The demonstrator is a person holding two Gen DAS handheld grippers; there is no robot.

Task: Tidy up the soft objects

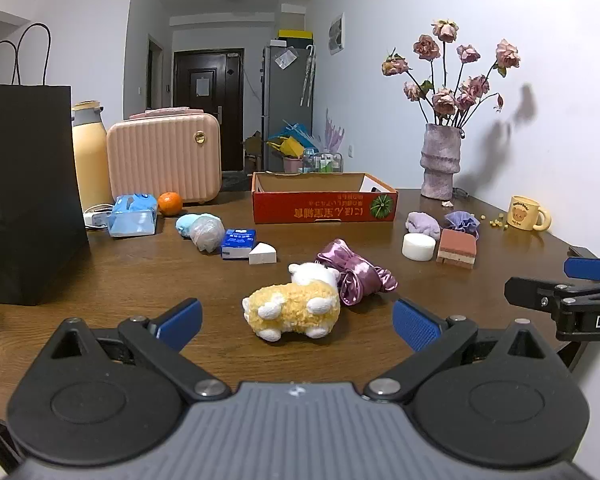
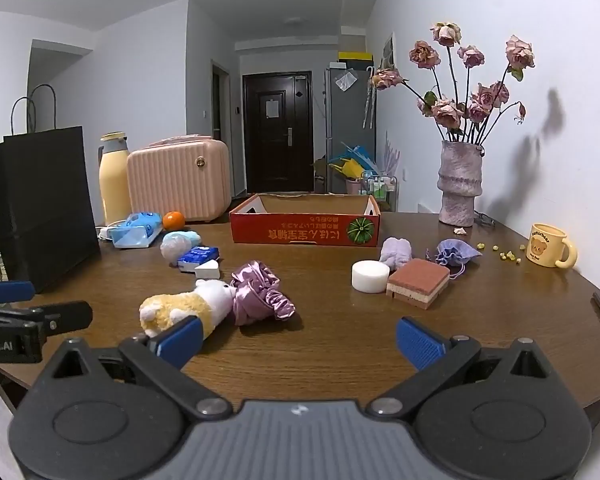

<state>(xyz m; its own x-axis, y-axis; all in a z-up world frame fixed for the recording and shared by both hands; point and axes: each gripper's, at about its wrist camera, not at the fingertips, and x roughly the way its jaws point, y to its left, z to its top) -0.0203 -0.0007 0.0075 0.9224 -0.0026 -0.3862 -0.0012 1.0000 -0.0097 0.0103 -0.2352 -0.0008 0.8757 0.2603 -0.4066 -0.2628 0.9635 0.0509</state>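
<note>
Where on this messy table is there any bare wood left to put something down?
Bare wood shows between the black paper bag and the plush toy, and between the satin scrunchie and the white foam disc. It is crowded around the tissue pack and the layered sponge.

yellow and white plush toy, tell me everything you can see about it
The plush toy is a small fluffy animal with a yellow curly-pile body, white head, white feet and a white tail. It lies on its side on the brown wooden table, head pointing away from the left tongs, which are open and not touching it. Its head rests against the shiny purple satin cloth. Nothing grips it.
</note>
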